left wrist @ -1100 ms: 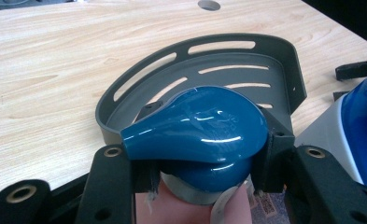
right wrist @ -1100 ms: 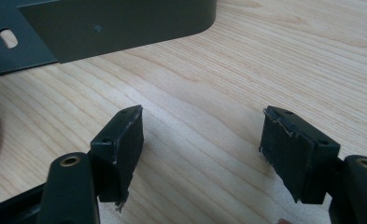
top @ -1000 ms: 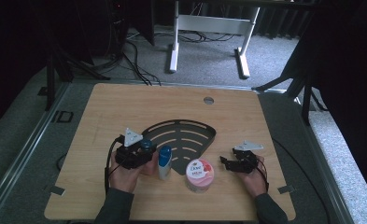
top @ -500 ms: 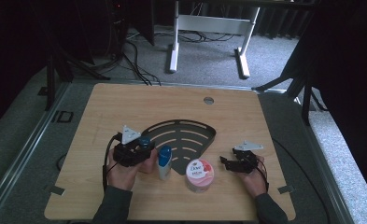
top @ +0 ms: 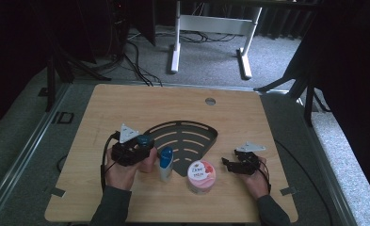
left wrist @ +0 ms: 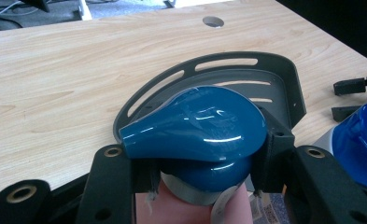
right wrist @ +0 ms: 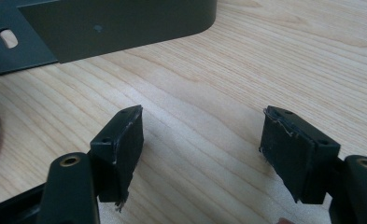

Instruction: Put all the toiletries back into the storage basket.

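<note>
Left tongs (left wrist: 197, 163) pinch a teal-capped bottle (left wrist: 195, 123) beside the dark tray (top: 185, 139), apparently ready for placing, while right tongs (right wrist: 202, 154) wait spread over the bench (top: 126, 101).

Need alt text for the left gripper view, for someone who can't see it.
The left gripper is shut on a teal bottle cap, jaws pressed to both sides. Behind lies the dark fan-shaped tray on the wooden table.
</note>
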The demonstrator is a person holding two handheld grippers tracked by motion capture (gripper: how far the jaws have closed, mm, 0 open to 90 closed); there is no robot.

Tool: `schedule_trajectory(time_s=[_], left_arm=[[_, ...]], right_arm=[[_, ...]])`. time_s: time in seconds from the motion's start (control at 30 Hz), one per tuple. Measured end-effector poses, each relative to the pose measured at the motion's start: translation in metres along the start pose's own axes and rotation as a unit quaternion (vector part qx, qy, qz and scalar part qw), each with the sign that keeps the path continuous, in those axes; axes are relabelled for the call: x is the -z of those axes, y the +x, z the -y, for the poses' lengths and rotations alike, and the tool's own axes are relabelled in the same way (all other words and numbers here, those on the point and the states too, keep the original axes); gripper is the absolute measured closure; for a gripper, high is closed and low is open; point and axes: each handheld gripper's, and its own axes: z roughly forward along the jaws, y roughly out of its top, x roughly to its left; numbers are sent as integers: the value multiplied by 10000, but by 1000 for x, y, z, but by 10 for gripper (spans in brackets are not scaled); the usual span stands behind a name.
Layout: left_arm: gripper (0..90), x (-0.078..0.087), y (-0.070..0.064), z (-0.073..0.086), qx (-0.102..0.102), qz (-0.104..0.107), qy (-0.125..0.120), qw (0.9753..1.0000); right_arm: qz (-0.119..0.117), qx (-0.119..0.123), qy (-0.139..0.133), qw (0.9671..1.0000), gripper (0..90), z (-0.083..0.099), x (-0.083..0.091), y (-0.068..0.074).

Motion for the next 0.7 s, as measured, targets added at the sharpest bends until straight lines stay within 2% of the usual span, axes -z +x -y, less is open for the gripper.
schedule_trajectory(time_s=[0.7], left_arm=[[527,7,8,-19,-106,108,-114,9998]], right_arm=[[-1,-7,3,10000,296,0,0,0]])
